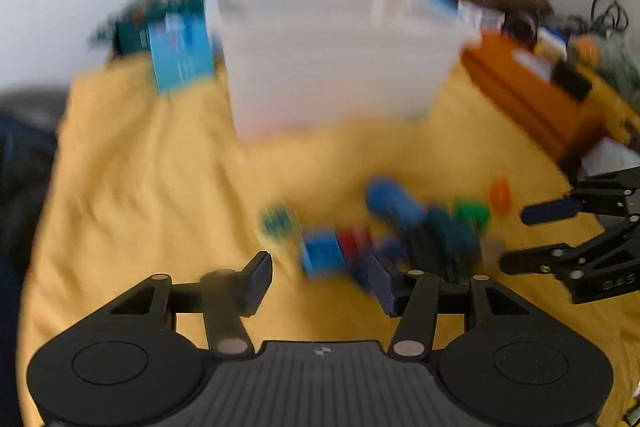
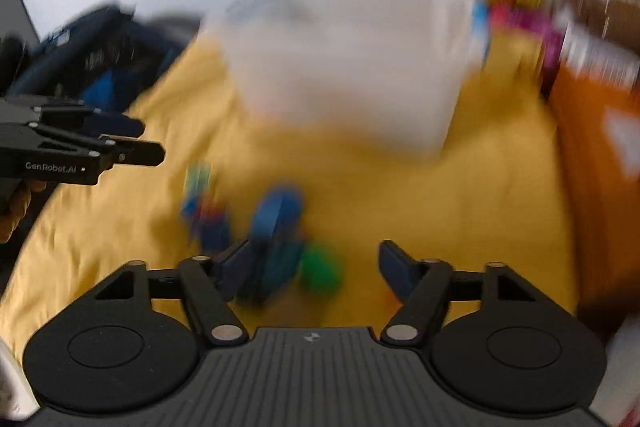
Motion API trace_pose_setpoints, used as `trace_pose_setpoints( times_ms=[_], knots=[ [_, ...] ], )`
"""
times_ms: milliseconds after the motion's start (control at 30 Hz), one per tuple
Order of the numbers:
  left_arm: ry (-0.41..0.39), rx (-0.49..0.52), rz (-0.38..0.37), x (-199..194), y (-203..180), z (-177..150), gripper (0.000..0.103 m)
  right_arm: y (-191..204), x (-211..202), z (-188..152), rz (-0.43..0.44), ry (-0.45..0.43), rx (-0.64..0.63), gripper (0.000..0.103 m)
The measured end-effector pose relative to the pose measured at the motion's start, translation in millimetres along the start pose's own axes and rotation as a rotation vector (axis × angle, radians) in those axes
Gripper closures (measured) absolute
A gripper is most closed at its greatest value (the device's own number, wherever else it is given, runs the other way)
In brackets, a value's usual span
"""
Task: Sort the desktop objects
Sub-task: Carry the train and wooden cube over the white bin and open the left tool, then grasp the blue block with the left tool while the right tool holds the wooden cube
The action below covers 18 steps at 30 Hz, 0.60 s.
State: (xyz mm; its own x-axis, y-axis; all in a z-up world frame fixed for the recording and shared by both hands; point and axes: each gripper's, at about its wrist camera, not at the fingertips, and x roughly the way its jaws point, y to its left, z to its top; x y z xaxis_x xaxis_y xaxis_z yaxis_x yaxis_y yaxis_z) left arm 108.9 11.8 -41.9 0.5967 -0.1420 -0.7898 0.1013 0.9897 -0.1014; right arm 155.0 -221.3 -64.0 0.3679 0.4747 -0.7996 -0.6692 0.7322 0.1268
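Left wrist view, heavily blurred: left gripper [image 1: 322, 279] spread, nothing pinched, black ribbed fingers over a wrinkled yellow cloth [image 1: 132, 187]. Small coloured objects [image 1: 384, 227] clustered just ahead and slightly right of the fingertips; blue cylinder [image 1: 392, 203] lying with long axis slanting from upper left to lower right; blue block [image 1: 322, 253] nearest the right finger; green piece [image 1: 474, 213] and orange piece [image 1: 500, 193] farther right. Translucent white bin [image 1: 332, 51] beyond, upright. Right gripper [image 1: 516, 239] at right edge, spread.

Right wrist view, equally blurred: right gripper [image 2: 314, 267] spread, empty. Blue cylinder [image 2: 278, 215] and green piece [image 2: 320, 267] between and just ahead of the fingers, nearer the left one; axis hard to tell. White bin [image 2: 348, 67] beyond. Left gripper [image 2: 144, 139] at left edge.
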Motion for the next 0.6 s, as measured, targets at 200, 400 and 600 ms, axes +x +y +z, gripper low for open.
trace_pose_setpoints(
  times_ms=[200,400,600],
  knots=[
    [0.005,-0.041,-0.026,22.7,-17.1,-9.2,0.046,14.0,21.2,-18.5,-0.033,-0.016,-0.006,0.038],
    [0.017,-0.087,-0.048,45.1,-24.8,3.1,0.046,11.0,28.8,-13.1,-0.005,-0.036,-0.019,0.059],
    [0.000,-0.141,-0.059,53.9,-26.5,6.0,0.049,2.2,12.5,-25.3,-0.016,-0.041,0.032,0.062]
  ],
)
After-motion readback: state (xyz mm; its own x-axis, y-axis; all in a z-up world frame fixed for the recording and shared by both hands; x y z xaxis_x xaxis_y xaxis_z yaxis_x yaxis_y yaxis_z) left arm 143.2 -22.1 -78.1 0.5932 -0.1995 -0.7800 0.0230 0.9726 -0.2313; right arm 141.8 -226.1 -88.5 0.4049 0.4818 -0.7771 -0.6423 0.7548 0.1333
